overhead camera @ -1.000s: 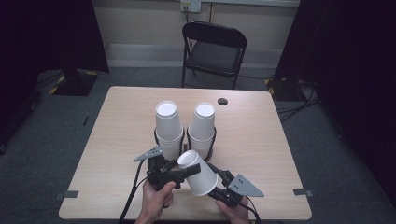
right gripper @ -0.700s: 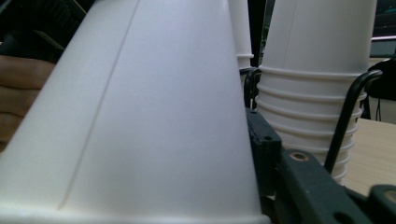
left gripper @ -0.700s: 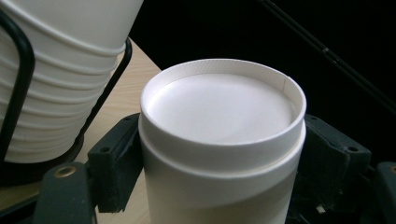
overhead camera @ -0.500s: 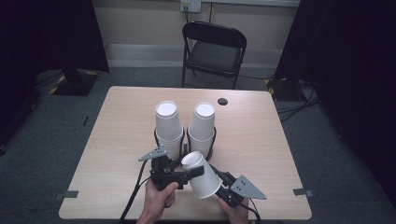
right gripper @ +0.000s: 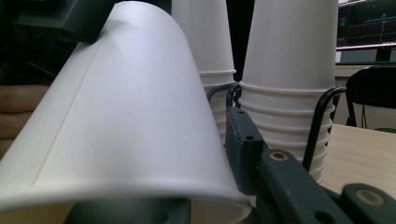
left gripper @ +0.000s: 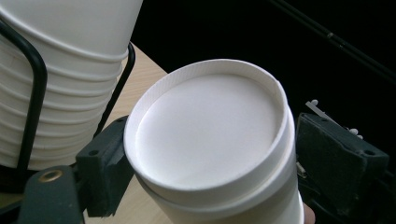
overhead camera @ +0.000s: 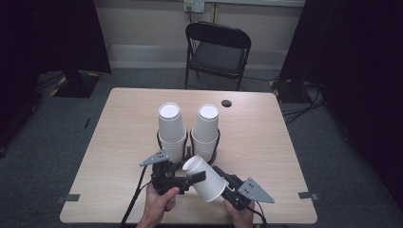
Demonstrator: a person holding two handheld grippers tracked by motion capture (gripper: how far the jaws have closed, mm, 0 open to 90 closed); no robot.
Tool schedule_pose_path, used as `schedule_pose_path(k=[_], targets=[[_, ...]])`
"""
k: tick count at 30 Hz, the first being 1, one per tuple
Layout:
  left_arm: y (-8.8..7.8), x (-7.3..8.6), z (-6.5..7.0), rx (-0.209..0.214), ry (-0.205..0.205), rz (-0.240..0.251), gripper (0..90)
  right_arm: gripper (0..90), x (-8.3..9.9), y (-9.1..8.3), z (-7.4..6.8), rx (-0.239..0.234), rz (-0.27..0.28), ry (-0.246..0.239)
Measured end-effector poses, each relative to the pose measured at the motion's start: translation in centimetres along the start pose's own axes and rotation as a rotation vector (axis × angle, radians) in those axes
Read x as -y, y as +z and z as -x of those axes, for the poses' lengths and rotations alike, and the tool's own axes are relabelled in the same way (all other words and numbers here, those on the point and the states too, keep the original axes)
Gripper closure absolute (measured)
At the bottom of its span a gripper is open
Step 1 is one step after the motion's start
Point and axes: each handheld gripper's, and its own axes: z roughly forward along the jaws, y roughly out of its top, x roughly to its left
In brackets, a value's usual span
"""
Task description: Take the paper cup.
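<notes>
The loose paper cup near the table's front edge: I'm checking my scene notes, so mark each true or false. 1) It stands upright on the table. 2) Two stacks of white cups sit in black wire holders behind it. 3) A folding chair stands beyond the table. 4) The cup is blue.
1) False: the loose paper cup lies tilted between the left gripper and the right gripper, closed bottom facing up and left.
2) True: the left stack and the right stack stand side by side in wire holders.
3) True: a black folding chair.
4) False: it is white.
</notes>
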Motion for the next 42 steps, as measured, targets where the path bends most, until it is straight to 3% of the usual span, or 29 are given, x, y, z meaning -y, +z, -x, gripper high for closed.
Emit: schedule_pose_path(k=[9, 14, 19, 25, 27, 33, 35, 36, 39, 42], targets=[[-0.5, -0.2, 0.3, -0.016, 0.030, 0.034, 15.3, 80.9, -0.1, -0.1, 0.0, -0.007, 0.018, 0.005], [-0.9, -0.5, 0.2, -0.044, 0.042, 0.041, 14.8, 84.9, -0.2, -0.4, 0.2, 0.021, 0.024, 0.008], [-1.1, -0.5, 0.2, -0.042, 0.053, 0.039, 15.3, 86.4, -0.1, -0.7, 0.6, 0.035, 0.018, 0.016], [-1.4, -0.3, 0.2, -0.065, 0.136, 0.056, 15.1, 86.4, -0.1, -0.7, 0.7, 0.041, 0.002, 0.019], [-1.7, -0.2, 0.1, -0.067, 0.167, 0.069, 15.1, 86.4, -0.2, -0.8, 0.7, 0.045, -0.007, 0.023], [-2.1, 0.0, -0.3, -0.064, 0.193, 0.077, 15.2, 86.4, -0.3, -0.9, 0.8, 0.056, -0.045, 0.028], [-2.2, 0.1, -0.5, -0.076, 0.204, 0.064, 15.7, 86.4, -0.4, -0.8, 0.8, 0.065, -0.093, 0.036], [-2.3, 0.2, -0.6, -0.102, 0.225, 0.049, 16.1, 86.4, -0.4, -0.8, 0.8, 0.067, -0.107, 0.039], [-2.4, 0.3, -0.6, -0.121, 0.249, 0.045, 23.6, 86.4, -0.4, -0.8, 0.8, 0.060, -0.123, 0.047], [-2.5, 0.4, -0.8, -0.148, 0.275, 0.048, 23.7, 86.4, -0.5, -0.7, 0.9, 0.050, -0.159, 0.075]])
